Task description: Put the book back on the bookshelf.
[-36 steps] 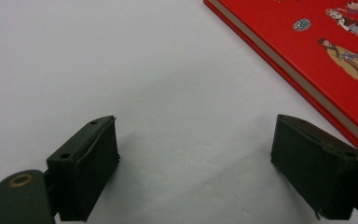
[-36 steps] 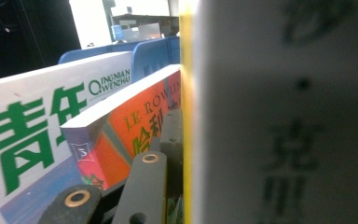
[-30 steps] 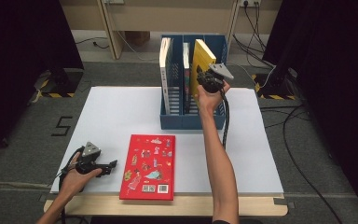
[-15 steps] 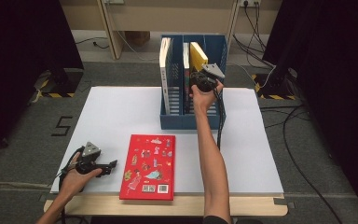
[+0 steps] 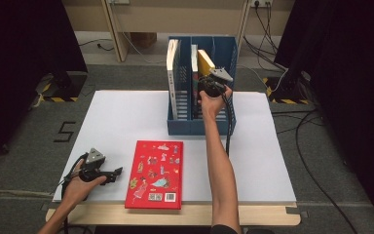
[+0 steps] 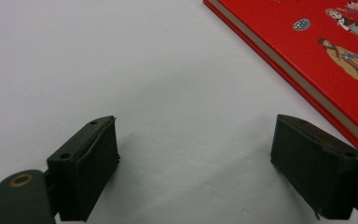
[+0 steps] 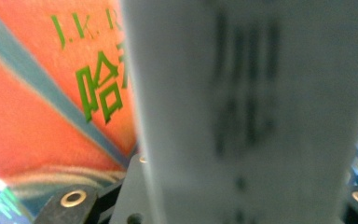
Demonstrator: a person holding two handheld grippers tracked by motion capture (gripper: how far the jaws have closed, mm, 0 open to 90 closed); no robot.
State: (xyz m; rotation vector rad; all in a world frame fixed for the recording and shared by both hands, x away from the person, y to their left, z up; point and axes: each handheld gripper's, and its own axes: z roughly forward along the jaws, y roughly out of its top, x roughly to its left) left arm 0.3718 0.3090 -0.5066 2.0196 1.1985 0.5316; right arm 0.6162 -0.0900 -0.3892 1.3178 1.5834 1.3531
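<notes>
Right hand-held gripper [image 5: 209,84] grips the yellow book [image 5: 205,62] inside the blue rack [image 5: 190,127]; left hand-held gripper [image 5: 113,172] rests wide open on the desk [image 5: 121,117].

The right tongs [image 5: 213,84] grip a yellow book [image 5: 205,60] tilted in the blue file rack [image 5: 190,127], with two upright books [image 5: 174,78] to their left. The left tongs [image 5: 111,174] rest on the desk [image 5: 121,117], open, a red book [image 5: 155,173] just to their right.
</notes>
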